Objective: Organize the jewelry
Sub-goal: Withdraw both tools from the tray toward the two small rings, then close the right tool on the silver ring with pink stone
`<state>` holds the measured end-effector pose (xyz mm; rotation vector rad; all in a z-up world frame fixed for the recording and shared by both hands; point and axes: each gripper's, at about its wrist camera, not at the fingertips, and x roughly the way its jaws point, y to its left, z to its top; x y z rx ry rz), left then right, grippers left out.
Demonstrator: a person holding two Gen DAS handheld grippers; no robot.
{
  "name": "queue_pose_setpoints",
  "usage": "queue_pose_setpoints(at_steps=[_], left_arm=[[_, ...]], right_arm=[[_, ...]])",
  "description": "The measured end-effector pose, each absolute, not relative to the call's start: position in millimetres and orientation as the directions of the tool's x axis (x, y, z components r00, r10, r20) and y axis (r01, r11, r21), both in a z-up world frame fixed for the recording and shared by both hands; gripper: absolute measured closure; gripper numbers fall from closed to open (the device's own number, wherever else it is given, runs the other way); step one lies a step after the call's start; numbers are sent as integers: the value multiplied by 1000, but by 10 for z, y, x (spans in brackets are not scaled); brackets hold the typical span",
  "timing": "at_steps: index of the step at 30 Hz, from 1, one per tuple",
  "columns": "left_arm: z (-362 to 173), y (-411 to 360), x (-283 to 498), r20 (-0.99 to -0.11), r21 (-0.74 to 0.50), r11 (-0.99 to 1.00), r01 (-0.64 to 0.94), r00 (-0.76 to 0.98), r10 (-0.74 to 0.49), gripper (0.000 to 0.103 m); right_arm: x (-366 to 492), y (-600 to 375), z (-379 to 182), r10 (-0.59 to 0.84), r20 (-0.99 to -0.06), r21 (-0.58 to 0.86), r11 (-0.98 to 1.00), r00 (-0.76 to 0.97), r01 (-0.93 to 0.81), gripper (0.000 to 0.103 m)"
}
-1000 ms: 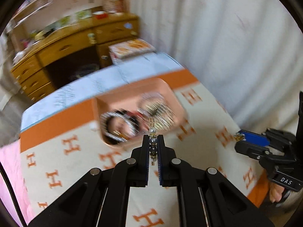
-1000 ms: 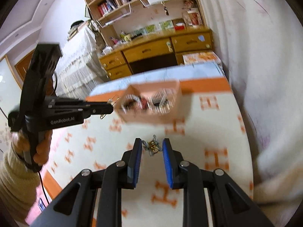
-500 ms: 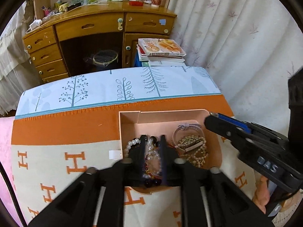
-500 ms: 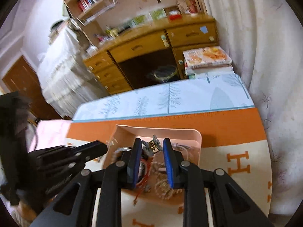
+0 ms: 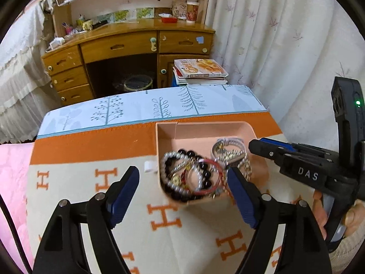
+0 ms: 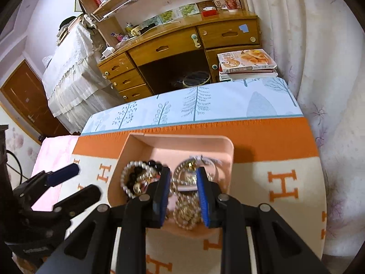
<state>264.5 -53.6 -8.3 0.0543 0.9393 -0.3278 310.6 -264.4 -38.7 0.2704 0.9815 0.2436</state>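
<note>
Shallow pink plastic tray of beaded bracelets on my orange-and-cream blanket: left tongs just opened wide and empty over it, right tongs narrowly parted, grip indiscernible.

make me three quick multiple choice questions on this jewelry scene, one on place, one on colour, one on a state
1. Where does the jewelry lie?
A. in the pink tray
B. on the stacked magazines
C. in a desk drawer

2. What colour are the H letters on the blanket?
A. green
B. orange
C. black

3. How do the left gripper's jaws stand?
A. clamped on a bracelet
B. shut on nothing
C. wide open, empty

Key: 1 A, bracelets pile inside the pink tray. 2 B, the blanket bears orange letters. 3 C, the left gripper has just been opening, nothing between its jaws.
</note>
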Motion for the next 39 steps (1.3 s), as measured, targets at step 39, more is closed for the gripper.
queue_pose_setpoints(at_steps=[39], left_arm=[[-604,-416,573,-777,-104,922,372,548,-309,4]], right_arm=[[1112,-2255,-715,343,-798,231,934,496,-274,67]])
